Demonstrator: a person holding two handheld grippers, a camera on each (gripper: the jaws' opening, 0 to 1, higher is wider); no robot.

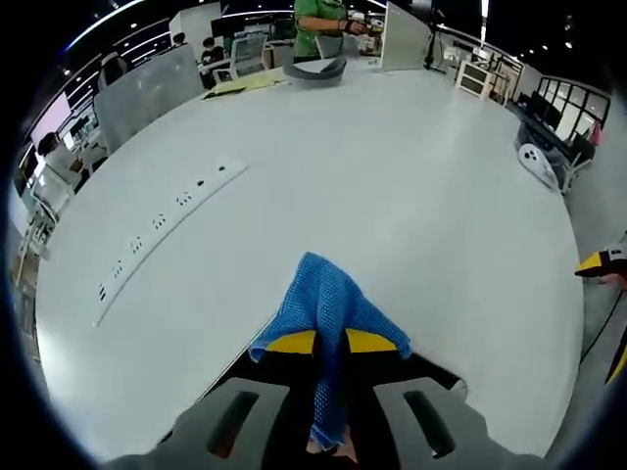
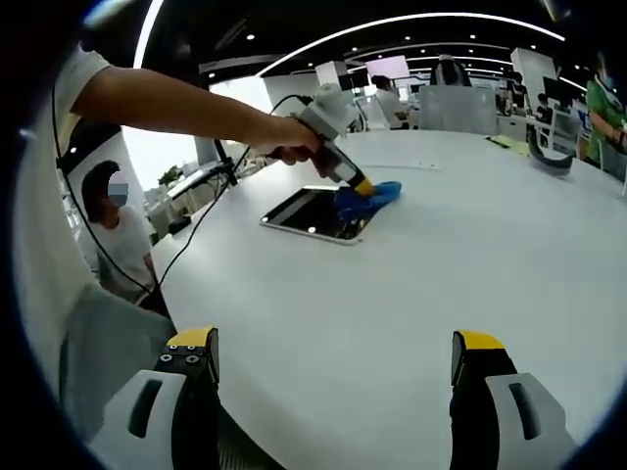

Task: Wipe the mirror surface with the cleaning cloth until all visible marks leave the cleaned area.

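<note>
Presently: large white round table (image 2: pixel 411 294) carrying flat rectangular dark-glass mirror (image 2: pixel 312 213), lying face up. Left tool (image 2: pixel 364 186) pinching blue knitted cleaning cloth (image 1: pixel 328 313), pressed on mirror's far corner. Right tool (image 2: pixel 333 377) spread, holding nothing, well apart. Wiping judged underway; remaining marks too small to tell.

Bright, even light falls from ceiling strips and spots above me, washing the white table (image 1: pixel 411 196) pale ahead of my fingers. Shadows under them stay faint. The mirror (image 2: pixel 315 215) reflects dark ceiling. Edges bow strongly; far background softens and blurs slightly.
</note>
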